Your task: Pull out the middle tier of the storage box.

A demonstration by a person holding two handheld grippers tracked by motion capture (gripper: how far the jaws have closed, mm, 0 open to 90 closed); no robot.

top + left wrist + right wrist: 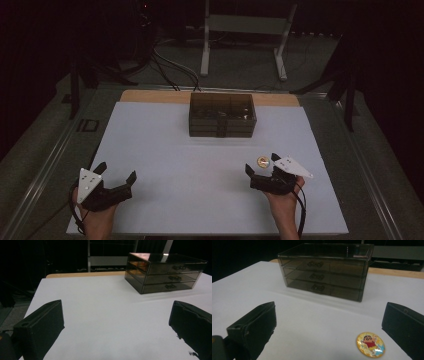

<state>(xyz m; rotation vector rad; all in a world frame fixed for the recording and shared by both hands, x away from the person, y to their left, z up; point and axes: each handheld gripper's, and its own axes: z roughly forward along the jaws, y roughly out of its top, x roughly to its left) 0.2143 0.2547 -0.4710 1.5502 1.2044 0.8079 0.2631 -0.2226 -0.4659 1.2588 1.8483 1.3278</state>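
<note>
Glossy badge (370,344), smoky plastic drawers (325,271)

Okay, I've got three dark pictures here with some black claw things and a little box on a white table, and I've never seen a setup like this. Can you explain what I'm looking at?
No robot here: a person sits at a table and holds a hand tool in each hand, each ending in two black jaws, a pair of tongs. In the high view, taken from above the person's side, the left tongs are at the lower left and the right tongs at the lower right.

The other two pictures come from small cameras riding on the tools, looking out between their own jaws.

On the white table stands a smoky see-through drawer box with three drawers, all closed. Near the right tongs lies a small round badge with a cartoon figure on it.

Both tongs are open and hold nothing. The badge lies flat between the right tongs' jaws, touching neither.
</note>
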